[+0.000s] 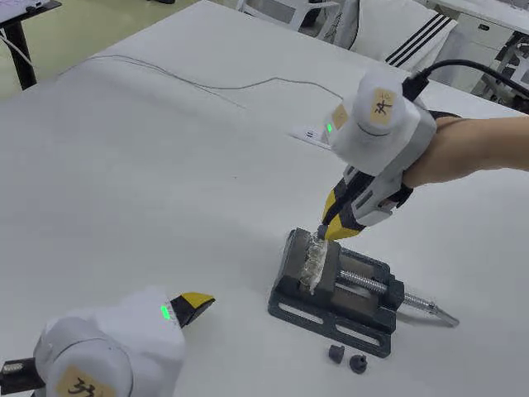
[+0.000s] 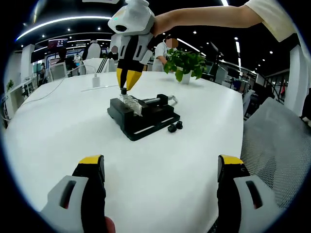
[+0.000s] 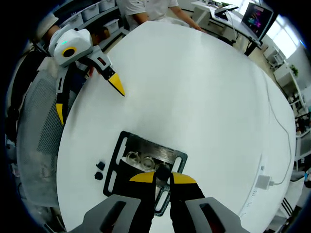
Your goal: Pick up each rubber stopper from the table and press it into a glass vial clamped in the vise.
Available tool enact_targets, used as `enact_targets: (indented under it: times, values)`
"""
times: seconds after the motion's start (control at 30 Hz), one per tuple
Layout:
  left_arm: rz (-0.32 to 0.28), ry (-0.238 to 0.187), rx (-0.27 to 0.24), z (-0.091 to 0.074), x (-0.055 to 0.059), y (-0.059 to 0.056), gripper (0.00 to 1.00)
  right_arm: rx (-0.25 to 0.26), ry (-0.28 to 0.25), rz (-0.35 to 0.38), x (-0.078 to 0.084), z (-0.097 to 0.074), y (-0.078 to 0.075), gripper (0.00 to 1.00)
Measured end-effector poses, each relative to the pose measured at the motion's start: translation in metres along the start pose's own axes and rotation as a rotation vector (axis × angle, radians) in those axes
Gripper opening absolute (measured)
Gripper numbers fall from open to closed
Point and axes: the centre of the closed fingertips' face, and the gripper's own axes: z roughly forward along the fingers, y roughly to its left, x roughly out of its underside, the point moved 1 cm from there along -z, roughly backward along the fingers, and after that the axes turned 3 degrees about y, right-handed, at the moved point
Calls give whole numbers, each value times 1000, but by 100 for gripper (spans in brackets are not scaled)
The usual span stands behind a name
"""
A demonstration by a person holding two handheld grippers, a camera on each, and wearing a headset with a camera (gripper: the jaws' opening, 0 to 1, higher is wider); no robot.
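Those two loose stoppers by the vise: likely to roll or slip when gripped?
Probably light: the stoppers are small beside the vise. Dark rubber should grip the jaws rather than slip. They look squat, so a nudge likely skids them, not rolls.

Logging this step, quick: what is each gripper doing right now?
Left gripper: open, holding nothing.
Right gripper: shut on a small dark rubber stopper above the clear glass vials in the black metal vise.

Bright, even overhead light washes the white table [image 1: 165,182], leaving soft, short shadows beside the vise [image 1: 331,313]. Ceiling strip lamps [image 2: 63,20] glare in the left gripper view; both gripper views bend at their edges.
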Motion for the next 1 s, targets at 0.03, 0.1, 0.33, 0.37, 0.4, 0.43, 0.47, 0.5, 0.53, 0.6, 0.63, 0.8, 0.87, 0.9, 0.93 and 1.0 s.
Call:
enact_targets:
  times: [0.03, 0.1, 0.33, 0.37, 0.4, 0.43, 0.47, 0.5, 0.53, 0.6, 0.63, 0.8, 0.87, 0.9, 0.93, 1.0]
  values:
    - [-1, -1, 1, 0, 0, 0, 96, -1, 1, -1, 0, 0, 0, 7]
    - [-1, -1, 1, 0, 0, -1, 96, 0, -1, -5, -1, 1, -2, 7]
    - [0, -3, -1, 0, -1, 0, 96, -6, 10, -1, 4, 2, -4, 6]
    - [-2, -3, -1, 0, -1, 1, 96, -5, 14, -5, 4, 1, -4, 6]
    - [-2, -3, 0, 0, -1, 1, 96, -4, 19, -10, 4, 2, -4, 6]
    - [-2, -3, 0, 0, -1, 0, 96, -2, 27, -12, 4, 2, -4, 6]
    - [-2, -2, 0, 1, -1, 0, 96, -3, 32, -12, 4, 2, -4, 6]
    - [-3, -3, 2, 1, -1, 0, 96, -4, 37, -10, 4, 2, -5, 6]
    - [-2, -4, 1, 1, -2, 0, 96, -5, 43, 3, 2, 2, -3, 6]
    - [-2, -4, 3, 1, -2, 0, 96, -11, 45, 28, 1, 2, -4, 6]
    - [-2, -5, 3, 1, -2, -1, 96, -12, 46, 38, 1, 2, -4, 6]
    - [0, -6, 4, 1, -4, 0, 96, -14, 51, 91, 1, 3, -3, 5]
    - [0, -6, 7, 2, -4, -1, 96, -14, 46, 119, 2, 3, -2, 5]
    - [1, -7, 7, 2, -4, -1, 96, -14, 44, 133, 2, 3, -2, 5]
    - [3, -7, 8, 3, -4, -1, 96, -13, 40, 152, 1, 3, -2, 5]
    - [2, -8, 12, 3, -4, -3, 96, -13, 33, 188, 1, 3, -2, 5]
